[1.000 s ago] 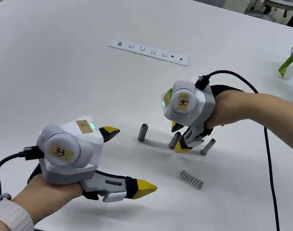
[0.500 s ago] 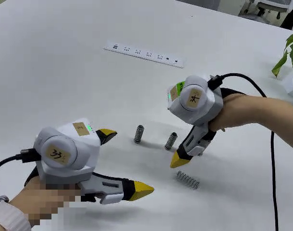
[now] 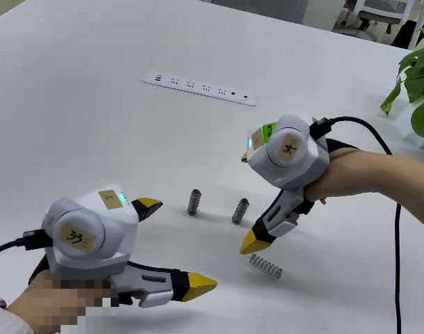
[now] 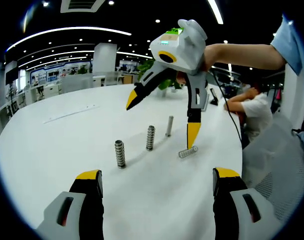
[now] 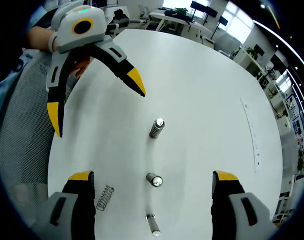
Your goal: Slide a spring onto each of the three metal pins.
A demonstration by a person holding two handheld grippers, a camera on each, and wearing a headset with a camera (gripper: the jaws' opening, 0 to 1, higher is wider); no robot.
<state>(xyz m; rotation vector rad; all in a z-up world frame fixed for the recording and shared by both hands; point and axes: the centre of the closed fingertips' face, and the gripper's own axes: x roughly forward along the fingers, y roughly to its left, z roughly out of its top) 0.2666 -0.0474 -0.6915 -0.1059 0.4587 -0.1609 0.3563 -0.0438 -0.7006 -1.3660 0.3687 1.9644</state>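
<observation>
Showing white table (image 3: 79,139) | power strip (image 3: 198,88) beyond | plant (image 3: 415,90) at right | left gripper (image 4: 157,173) spread | right gripper (image 5: 152,176) spread

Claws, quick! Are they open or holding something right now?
Left claw: open, holding nothing.
Right claw: open, holding nothing.

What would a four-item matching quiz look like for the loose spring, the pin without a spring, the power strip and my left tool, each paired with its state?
Things:
1. loose spring
2. bare pin
3. power strip
4. left tool

States:
A. upright, nothing on it
B. open, holding nothing
C. lying on its side
D. long, white, flat

Pairs: 1-C, 2-A, 3-D, 4-B
</observation>
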